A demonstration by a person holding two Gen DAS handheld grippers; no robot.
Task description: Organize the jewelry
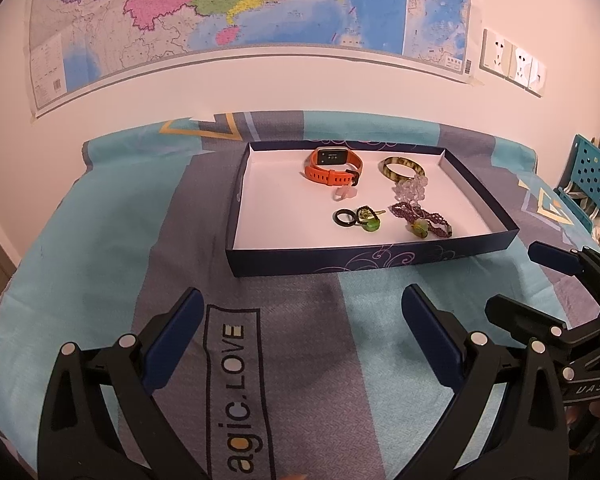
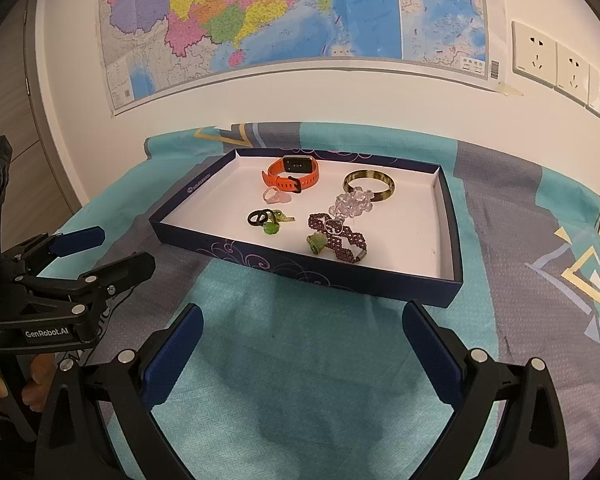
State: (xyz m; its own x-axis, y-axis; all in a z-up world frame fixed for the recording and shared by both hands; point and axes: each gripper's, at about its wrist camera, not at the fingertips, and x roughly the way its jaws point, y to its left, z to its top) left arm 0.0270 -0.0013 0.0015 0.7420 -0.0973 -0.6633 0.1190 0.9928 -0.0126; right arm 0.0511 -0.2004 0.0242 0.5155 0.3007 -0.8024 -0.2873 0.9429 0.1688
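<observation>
Shallow dark-blue tray lying on a teal and grey patterned cloth, white floor facing up, all the jewelry sitting inside it. At the far side of the tray: orange smartwatch standing on its strap, with an amber bangle to its right. Just near of the watch: pale pink ring. Touching the bangle's near edge: cluster of clear beads. Toward the near wall: black ring touching a green and gold trinket, and, to the right, a dark purple beaded bracelet with a green charm at its near side. Left gripper and right gripper hovering over the cloth near of the tray, jaws spread wide, gripping nothing. Map and wall sockets hanging beyond.
</observation>
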